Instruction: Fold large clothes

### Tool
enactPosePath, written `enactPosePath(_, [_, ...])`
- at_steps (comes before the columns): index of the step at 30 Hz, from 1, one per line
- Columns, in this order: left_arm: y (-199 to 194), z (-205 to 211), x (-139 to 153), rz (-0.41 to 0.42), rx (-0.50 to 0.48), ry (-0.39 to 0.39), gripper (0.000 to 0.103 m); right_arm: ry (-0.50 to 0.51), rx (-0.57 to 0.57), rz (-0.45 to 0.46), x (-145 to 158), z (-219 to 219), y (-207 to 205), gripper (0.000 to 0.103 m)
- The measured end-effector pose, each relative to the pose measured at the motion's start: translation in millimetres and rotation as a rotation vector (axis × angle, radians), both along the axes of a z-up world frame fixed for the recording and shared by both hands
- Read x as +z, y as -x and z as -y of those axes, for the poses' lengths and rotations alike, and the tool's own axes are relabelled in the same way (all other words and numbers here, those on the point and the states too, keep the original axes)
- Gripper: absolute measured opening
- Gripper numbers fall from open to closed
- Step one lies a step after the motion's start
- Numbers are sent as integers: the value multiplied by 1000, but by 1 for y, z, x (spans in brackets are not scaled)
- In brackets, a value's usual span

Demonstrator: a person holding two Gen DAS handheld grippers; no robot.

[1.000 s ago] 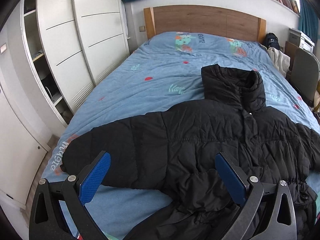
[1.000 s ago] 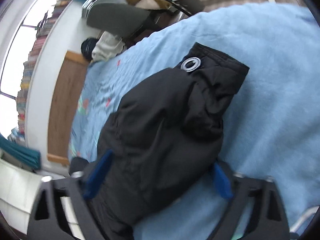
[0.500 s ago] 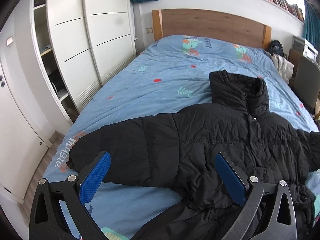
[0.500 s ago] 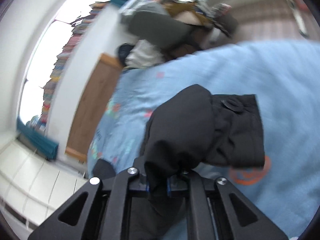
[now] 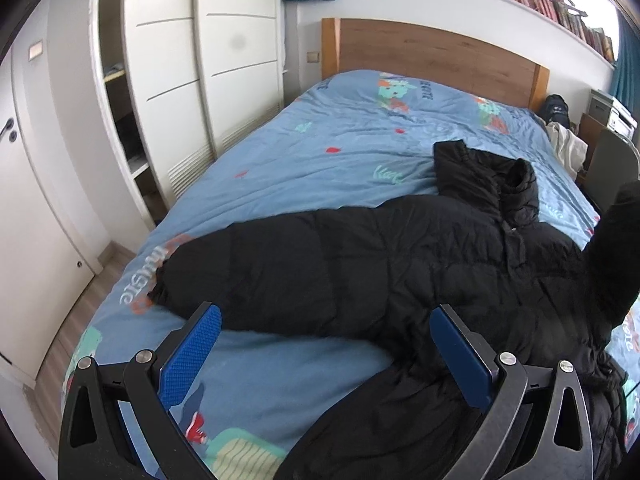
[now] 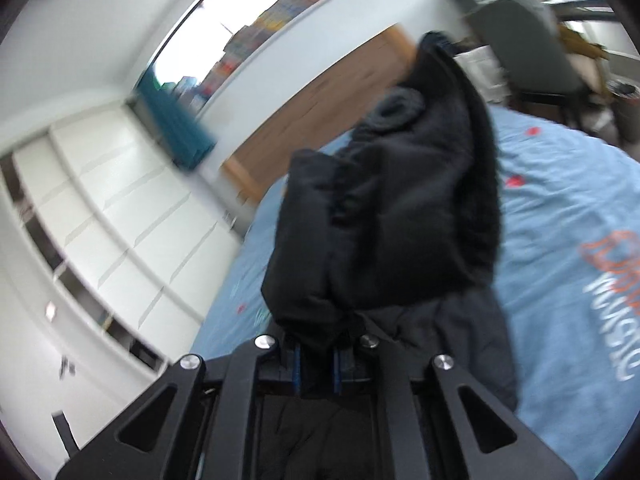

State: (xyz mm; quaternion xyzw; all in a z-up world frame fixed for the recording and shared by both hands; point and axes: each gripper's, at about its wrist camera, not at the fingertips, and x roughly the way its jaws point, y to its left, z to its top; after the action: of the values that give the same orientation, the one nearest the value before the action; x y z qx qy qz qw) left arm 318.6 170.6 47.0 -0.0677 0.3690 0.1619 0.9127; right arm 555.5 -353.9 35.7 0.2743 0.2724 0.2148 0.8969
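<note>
Honestly barely started: the black puffer jacket [image 5: 400, 264] lies spread on the bed [image 5: 320, 152], right gripper [image 6: 316, 366] clamped on its lifted right sleeve [image 6: 400, 216] (first fold, I'd guess), left gripper [image 5: 324, 356] wide open, empty.

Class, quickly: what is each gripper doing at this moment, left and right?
Left gripper: open, holding nothing, above the black jacket.
Right gripper: closed on the jacket's sleeve, lifted off the bed.
</note>
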Motion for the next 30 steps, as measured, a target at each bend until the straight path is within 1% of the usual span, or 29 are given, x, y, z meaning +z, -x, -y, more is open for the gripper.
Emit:
enactPosePath(1, [5, -7, -4, -6, 10, 7, 102, 25, 36, -12, -6, -23, 0, 10])
enactPosePath(3, [12, -14, -9, -15, 21, 14, 102, 61, 79, -39, -18, -55, 4, 10])
enactPosePath(7, [24, -32, -22, -35, 52, 29, 102, 119, 146, -106, -52, -102, 7, 10])
enactPosePath(8, [25, -34, -23, -38, 56, 32, 102, 142, 162, -135, -64, -113, 8, 10])
enactPosePath(12, [29, -42, -31, -48, 72, 40, 102, 215, 193, -216, -102, -141, 14, 10])
enactPosePath(15, [30, -43, -34, -52, 76, 48, 102, 279, 200, -273, -130, -147, 20, 14])
enactPosePath(17, [29, -43, -34, -54, 72, 50, 102, 335, 202, -284, -138, -154, 24, 14])
enactPosePath(19, [26, -37, -32, -53, 61, 43, 102, 370, 208, -278, -141, -158, 29, 14])
enactPosePath(20, [25, -33, -31, -52, 54, 43, 102, 387, 214, -268, -141, -158, 28, 17])
enactPosePath(22, [19, -22, -29, -47, 35, 45, 102, 409, 245, -243, -137, -163, 32, 43])
enactPosePath(23, [17, -17, -27, -44, 25, 45, 102, 422, 270, -231, -136, -167, 36, 71])
enactPosePath(24, [14, -11, -26, -41, 14, 46, 102, 437, 287, -220, -136, -171, 39, 75])
enactPosePath(26, [9, 0, -24, -36, -5, 49, 102, 472, 328, -186, -130, -175, 47, 75])
enactPosePath(28, [-2, 19, -22, -33, -42, 47, 102, 456, 372, -171, -122, -173, 56, 75])
enactPosePath(30, [-16, 38, -21, -37, -77, 41, 102, 454, 386, -133, -108, -171, 63, 75])
